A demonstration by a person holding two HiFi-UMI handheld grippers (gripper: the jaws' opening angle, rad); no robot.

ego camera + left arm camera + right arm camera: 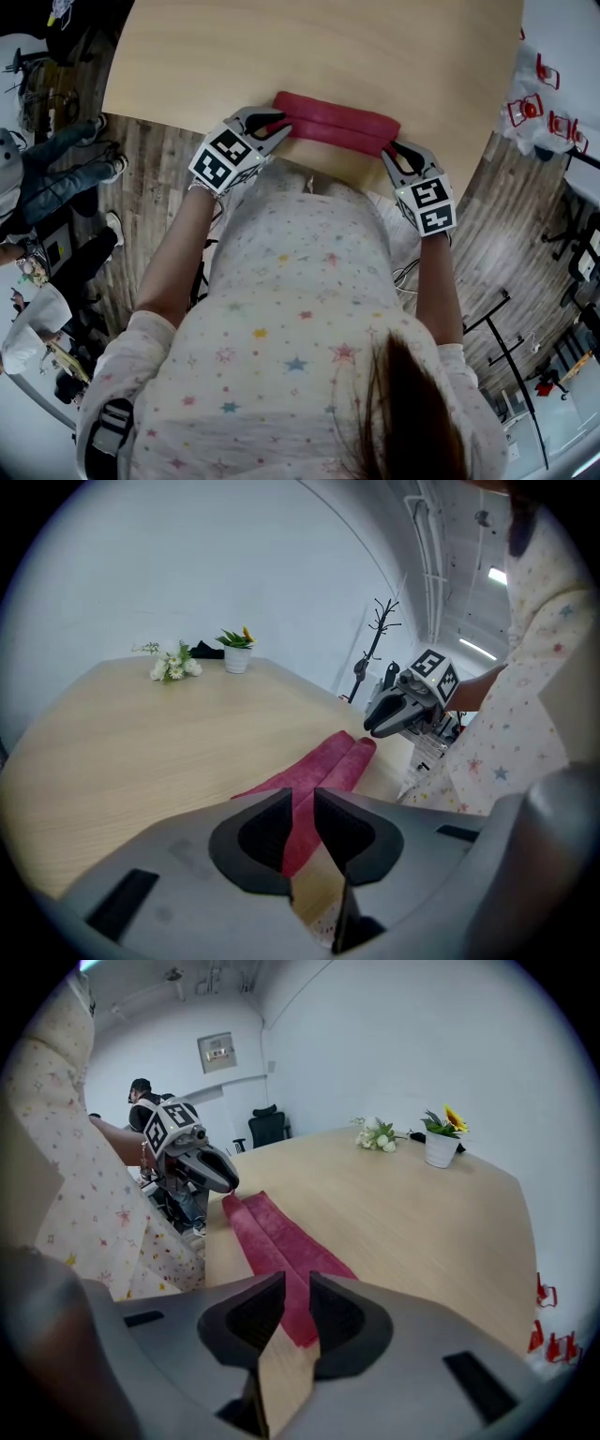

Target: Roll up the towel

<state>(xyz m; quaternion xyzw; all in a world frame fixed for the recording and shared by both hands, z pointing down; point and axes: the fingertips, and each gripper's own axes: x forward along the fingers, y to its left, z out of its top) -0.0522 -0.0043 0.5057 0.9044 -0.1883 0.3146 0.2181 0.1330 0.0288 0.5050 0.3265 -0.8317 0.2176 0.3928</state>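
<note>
While along the table [281,47] edge, towel [336,123].

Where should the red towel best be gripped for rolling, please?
Grip the red towel by its near long edge, left gripper at its left end, right gripper at its right, from the person's side: it lies as a long narrow strip along the table edge.

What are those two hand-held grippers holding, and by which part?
Nothing is held. The left hand-held gripper and right hand-held gripper hover with jaws slightly apart over the ends of the towel, which lies on the table.
</note>
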